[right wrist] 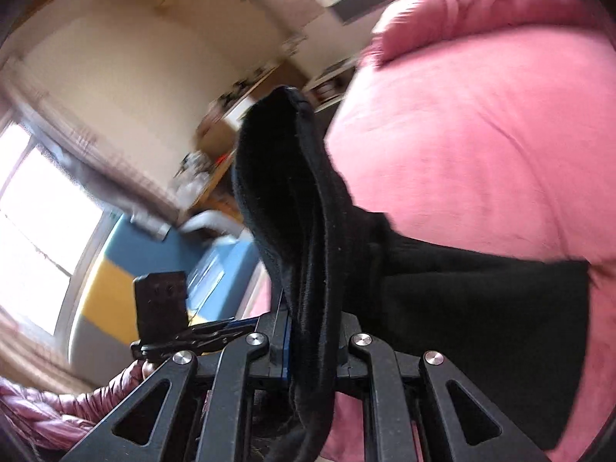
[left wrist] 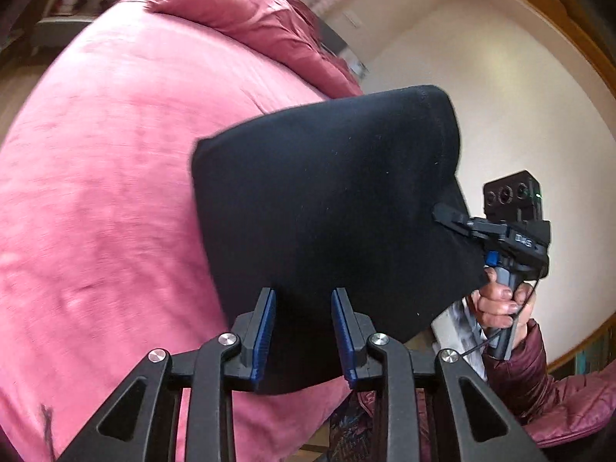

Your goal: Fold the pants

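The black pants (left wrist: 327, 200) are lifted above the pink bed (left wrist: 96, 192), stretched between both grippers. My left gripper (left wrist: 304, 331) has blue pads (left wrist: 263, 331) set apart, with the thick fabric edge lying between them; whether they clamp it is unclear. My right gripper (right wrist: 308, 331) is shut on the black pants (right wrist: 304, 231), which bunch upward between its jaws and trail right over the bed (right wrist: 481, 134). The right gripper also shows in the left wrist view (left wrist: 454, 217), pinching the far edge of the cloth.
A rumpled pink duvet (left wrist: 250, 23) lies at the bed's far end. A cream wall (left wrist: 481, 96) stands to the right. A window (right wrist: 42, 208), a cluttered shelf (right wrist: 215, 154) and a blue and yellow surface (right wrist: 127, 265) lie left.
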A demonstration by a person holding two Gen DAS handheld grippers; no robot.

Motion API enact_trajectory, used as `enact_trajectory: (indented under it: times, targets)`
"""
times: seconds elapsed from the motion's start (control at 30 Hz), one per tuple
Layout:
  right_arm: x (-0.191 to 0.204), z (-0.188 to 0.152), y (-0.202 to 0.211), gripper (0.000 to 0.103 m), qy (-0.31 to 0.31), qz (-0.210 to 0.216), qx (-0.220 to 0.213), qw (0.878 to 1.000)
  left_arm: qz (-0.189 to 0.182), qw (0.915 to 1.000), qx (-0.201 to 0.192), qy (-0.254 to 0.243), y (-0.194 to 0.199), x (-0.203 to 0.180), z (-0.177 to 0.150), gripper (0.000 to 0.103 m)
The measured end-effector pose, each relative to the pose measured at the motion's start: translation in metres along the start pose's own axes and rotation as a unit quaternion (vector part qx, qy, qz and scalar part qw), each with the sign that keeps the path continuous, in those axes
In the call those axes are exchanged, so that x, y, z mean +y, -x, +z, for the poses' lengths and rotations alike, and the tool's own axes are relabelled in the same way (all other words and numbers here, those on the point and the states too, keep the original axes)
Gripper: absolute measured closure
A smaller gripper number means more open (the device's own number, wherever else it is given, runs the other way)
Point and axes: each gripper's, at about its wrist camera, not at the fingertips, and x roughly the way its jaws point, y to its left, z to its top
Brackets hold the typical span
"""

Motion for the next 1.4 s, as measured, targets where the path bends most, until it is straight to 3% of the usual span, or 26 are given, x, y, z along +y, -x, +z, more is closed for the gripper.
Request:
enact_trajectory:
  times: [0.17,0.3,0.4,0.47,0.57,0.7,0.87,1.0,1.1,1.2,1.3,1.4]
  targets:
    - [-0.064,-0.014,0.012,0.090,-0.071,-0.054,-0.007,0.996,-0.010,0.9985,0.049,-0.024,-0.046,-0.021,-0.002,0.070]
    - [-0.122,-0.029,0.012,0.090,-0.143,-0.087,-0.001,0.986,-0.016,0.9947,0.095,-0.034,-0.080,-0.033,-0.012,0.070]
    - [-0.146,-0.043,0.006,0.089,-0.176,-0.093,0.007,0.980,-0.019,0.9914,0.125,-0.031,-0.105,-0.036,-0.023,0.070]
    - [-0.154,-0.049,0.002,0.083,-0.191,-0.095,0.006,0.977,-0.014,0.9900,0.137,-0.029,-0.119,-0.035,-0.028,0.070]
    - [-0.161,-0.053,0.007,0.079,-0.209,-0.083,-0.017,0.974,-0.016,0.9901,0.135,-0.036,-0.115,-0.041,-0.025,0.070]
    - [-0.154,-0.054,0.032,0.056,-0.200,-0.113,-0.054,0.972,-0.021,0.9923,0.114,-0.043,-0.103,-0.043,-0.019,0.070]
    - [-0.128,-0.058,0.074,0.056,-0.142,-0.156,-0.060,0.976,-0.015,0.9957,0.073,-0.055,-0.083,-0.046,-0.007,0.070]
    - [-0.103,-0.070,0.064,0.059,-0.083,-0.196,-0.020,0.977,0.010,0.9976,0.047,-0.050,-0.077,-0.038,0.004,0.070]
    - [-0.097,-0.085,0.043,0.059,-0.036,-0.262,0.029,0.964,0.027,0.9979,0.041,-0.043,-0.077,-0.030,0.008,0.069]
    - [-0.096,-0.092,0.029,0.092,-0.008,-0.310,0.055,0.949,0.042,0.9972,0.043,-0.045,-0.075,-0.027,0.006,0.069]
    - [-0.089,-0.098,0.042,0.098,0.000,-0.297,0.053,0.953,0.047,0.9966,0.039,-0.056,-0.073,-0.030,0.006,0.069]
    - [-0.090,-0.110,0.054,0.099,0.004,-0.313,0.074,0.947,0.049,0.9964,0.039,-0.058,-0.081,-0.030,0.009,0.069]
